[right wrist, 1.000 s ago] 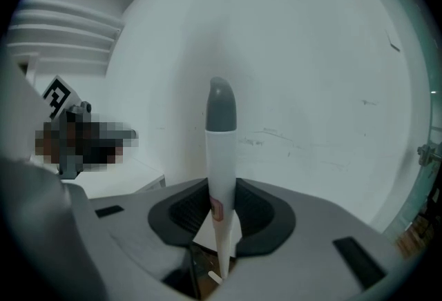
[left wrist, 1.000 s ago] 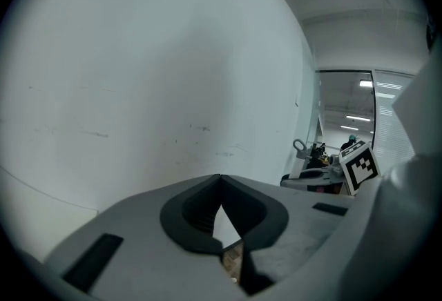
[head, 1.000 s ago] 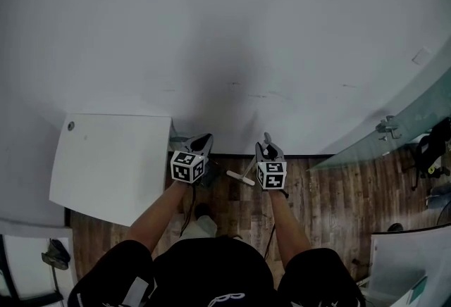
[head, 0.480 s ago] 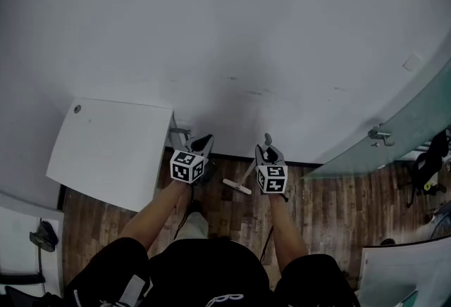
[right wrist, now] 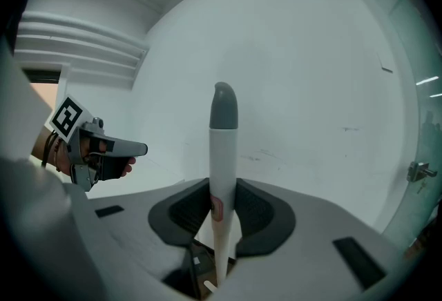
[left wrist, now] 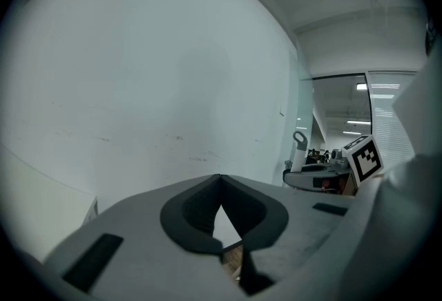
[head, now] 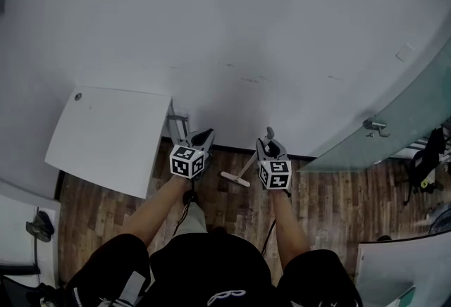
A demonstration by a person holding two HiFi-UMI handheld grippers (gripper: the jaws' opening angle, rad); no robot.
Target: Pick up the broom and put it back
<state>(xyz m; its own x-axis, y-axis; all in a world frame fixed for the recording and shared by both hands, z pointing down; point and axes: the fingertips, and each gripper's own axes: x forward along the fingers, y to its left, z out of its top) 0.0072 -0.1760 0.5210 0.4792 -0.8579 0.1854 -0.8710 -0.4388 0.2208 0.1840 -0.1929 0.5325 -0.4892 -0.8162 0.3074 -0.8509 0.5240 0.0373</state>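
Pick-up done: right hand-held gripper (right wrist: 222, 190) clamped on the slim white plastic broom handle with grey cap (right wrist: 223, 134), upright between its jaws; broom's T-shaped head (head: 236, 177) hangs below it, above the brown wooden floor (head: 324, 193); left hand-held gripper (left wrist: 221, 181) closed, empty, alongside; put-back remains, probably by the white wall (head: 225, 31) ahead.
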